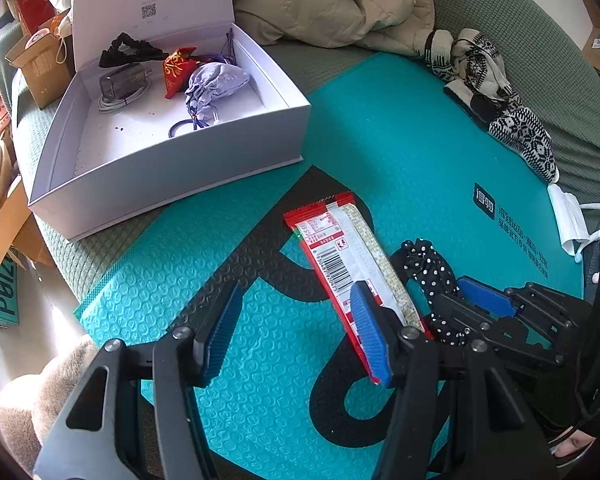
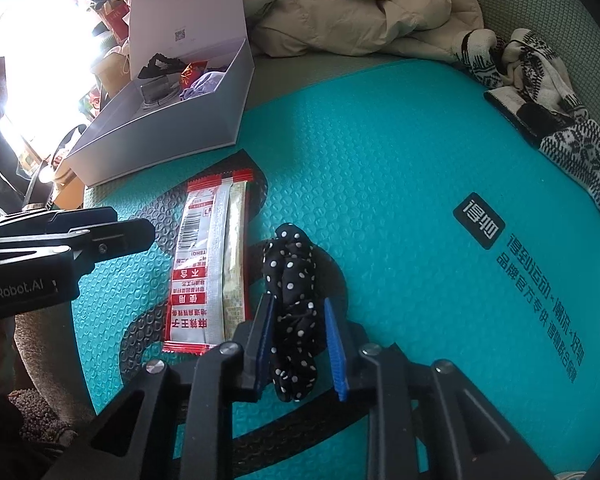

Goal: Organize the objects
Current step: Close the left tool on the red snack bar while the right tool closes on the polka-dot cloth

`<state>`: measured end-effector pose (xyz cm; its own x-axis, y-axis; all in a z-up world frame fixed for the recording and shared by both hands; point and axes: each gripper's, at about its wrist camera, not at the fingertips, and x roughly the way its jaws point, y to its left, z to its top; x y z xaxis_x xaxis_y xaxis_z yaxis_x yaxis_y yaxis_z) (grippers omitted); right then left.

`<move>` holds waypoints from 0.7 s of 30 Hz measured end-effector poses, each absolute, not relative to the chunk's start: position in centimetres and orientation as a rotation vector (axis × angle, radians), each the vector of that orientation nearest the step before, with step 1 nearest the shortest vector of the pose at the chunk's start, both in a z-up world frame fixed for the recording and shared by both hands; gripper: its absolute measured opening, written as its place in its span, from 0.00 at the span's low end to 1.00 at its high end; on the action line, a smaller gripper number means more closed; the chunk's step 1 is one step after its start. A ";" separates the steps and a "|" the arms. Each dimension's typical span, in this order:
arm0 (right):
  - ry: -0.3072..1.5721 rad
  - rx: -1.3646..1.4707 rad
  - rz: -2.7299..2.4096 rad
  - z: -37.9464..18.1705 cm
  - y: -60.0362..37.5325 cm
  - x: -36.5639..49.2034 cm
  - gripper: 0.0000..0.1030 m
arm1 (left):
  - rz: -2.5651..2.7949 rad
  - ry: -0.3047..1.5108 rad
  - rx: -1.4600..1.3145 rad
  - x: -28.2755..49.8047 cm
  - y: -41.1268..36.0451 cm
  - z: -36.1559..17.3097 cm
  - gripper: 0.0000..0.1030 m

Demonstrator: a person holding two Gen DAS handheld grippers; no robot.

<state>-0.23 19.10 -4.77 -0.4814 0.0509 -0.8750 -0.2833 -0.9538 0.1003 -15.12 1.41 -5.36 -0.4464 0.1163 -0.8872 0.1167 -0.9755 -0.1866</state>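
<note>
A red and white snack packet (image 1: 348, 264) lies on the teal mat (image 1: 400, 140); it also shows in the right wrist view (image 2: 208, 264). A black polka-dot scrunchie (image 2: 294, 304) lies right of it, also seen in the left wrist view (image 1: 428, 268). My left gripper (image 1: 296, 328) is open; its right finger is over the packet's near end. My right gripper (image 2: 300, 344) is open with its blue pads on either side of the scrunchie, not closed on it. An open white box (image 1: 172, 168) at the back left holds a purple pouch (image 1: 212, 84), a red pouch (image 1: 178, 70), a charger and a black scrunchie.
A beige jacket (image 1: 340, 0) lies at the back. Patterned black and white socks (image 1: 500, 100) lie at the mat's right edge. Cardboard boxes (image 1: 40, 64) and clutter stand left of the white box. The box lid (image 1: 152, 0) stands upright.
</note>
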 end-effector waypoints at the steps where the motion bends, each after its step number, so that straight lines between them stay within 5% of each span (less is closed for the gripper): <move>1: 0.345 -1.477 2.520 -4.8 19.3 -0.2 0.23 | -2.648 0.354 1.662 -15.3 1.5 -5.5 0.53; 21: 0.454 -1.435 2.451 -5.5 21.5 1.1 0.23 | -2.605 0.259 1.783 -18.6 6.4 -8.1 0.62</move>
